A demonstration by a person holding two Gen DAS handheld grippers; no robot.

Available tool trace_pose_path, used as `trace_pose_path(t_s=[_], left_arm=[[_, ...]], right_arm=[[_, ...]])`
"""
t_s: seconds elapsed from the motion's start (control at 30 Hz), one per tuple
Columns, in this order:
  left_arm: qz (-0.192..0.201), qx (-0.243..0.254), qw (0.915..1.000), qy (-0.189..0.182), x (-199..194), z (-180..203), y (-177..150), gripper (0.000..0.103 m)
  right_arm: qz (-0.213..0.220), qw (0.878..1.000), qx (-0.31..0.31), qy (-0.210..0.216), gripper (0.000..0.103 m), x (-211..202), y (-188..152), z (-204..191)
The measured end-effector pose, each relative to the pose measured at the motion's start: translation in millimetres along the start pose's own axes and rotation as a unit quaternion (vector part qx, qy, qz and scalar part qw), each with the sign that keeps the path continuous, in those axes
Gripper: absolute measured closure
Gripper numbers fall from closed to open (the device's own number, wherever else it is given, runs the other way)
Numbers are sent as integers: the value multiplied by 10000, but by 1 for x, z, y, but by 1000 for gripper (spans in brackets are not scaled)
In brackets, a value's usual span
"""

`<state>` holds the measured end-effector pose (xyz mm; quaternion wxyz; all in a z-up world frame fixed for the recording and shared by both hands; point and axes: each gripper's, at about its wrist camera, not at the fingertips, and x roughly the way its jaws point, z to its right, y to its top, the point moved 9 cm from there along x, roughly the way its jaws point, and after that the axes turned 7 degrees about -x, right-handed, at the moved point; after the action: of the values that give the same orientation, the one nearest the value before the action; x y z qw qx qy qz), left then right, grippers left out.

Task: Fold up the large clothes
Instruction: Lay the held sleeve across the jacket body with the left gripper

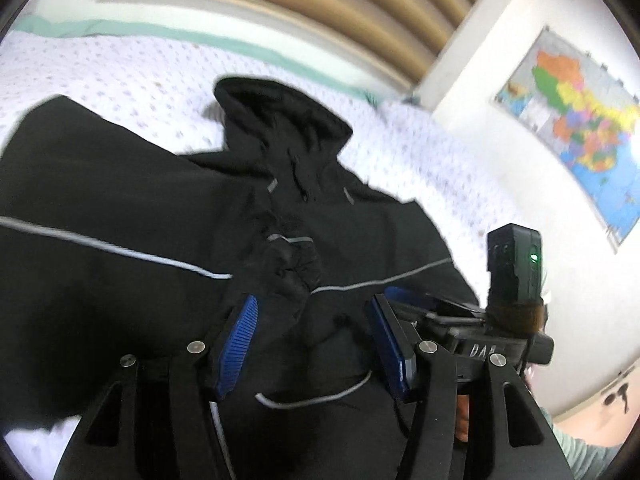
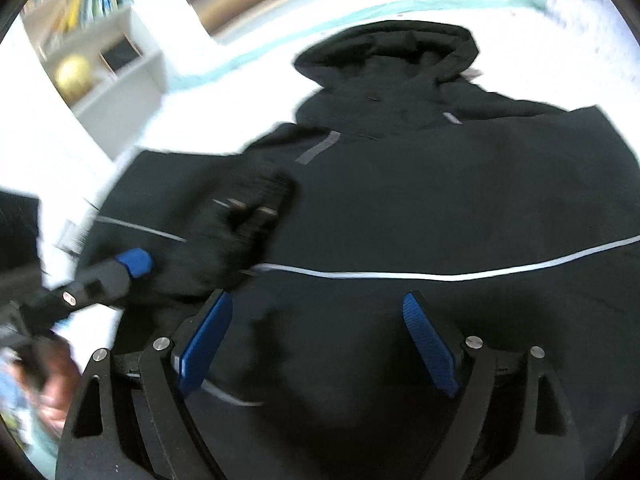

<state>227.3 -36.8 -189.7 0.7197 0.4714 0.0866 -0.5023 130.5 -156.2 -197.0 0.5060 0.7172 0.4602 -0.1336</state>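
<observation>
Left wrist view: hooded jacket (image 1: pixel 160 208) lies flat for folding; left gripper (image 1: pixel 312 344) half-open, right gripper (image 2: pixel 320 344) wide, both holding nothing.

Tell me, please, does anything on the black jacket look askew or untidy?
Yes. On the black jacket, a sleeve lies bunched and crumpled across the chest instead of flat. The hood and the rest look fairly smooth on the bed.

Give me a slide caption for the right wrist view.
Open right hand-held gripper poised over a black hooded jacket spread on a white bed, left hand-held gripper alongside.
</observation>
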Motion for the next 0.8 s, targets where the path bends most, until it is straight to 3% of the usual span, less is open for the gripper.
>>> trace_pose_path(t_s=[0.07, 0.23, 0.33, 0.4, 0.43, 0.47, 0.6, 0.8], left_arm=[[129, -30, 9999, 63, -14, -4, 3, 44], [487, -7, 9958, 777, -47, -34, 4, 44], [607, -101, 9931, 996, -62, -50, 6, 44], [642, -175, 9912, 1143, -68, -60, 8, 44], [648, -194, 9903, 1217, -70, -63, 9, 44], [654, -192, 9892, 1295, -72, -67, 9, 44], [871, -47, 9837, 1572, -88, -65, 18, 47], [1124, -104, 9829, 1457, -98, -50, 44, 47]], right_arm=[[-52, 9999, 95, 121, 14, 4, 8, -9], [-316, 9994, -113, 16, 15, 36, 25, -33], [-422, 9991, 39, 59, 20, 58, 30, -42], [-387, 9992, 120, 56, 32, 71, 35, -47], [-367, 9993, 80, 30, 54, 74, 38, -49], [-301, 9995, -18, -73, 65, 75, 41, -52], [275, 9968, -473, -589, 70, 44, 56, -65], [996, 9880, -628, -1003, 71, -40, 80, -44]])
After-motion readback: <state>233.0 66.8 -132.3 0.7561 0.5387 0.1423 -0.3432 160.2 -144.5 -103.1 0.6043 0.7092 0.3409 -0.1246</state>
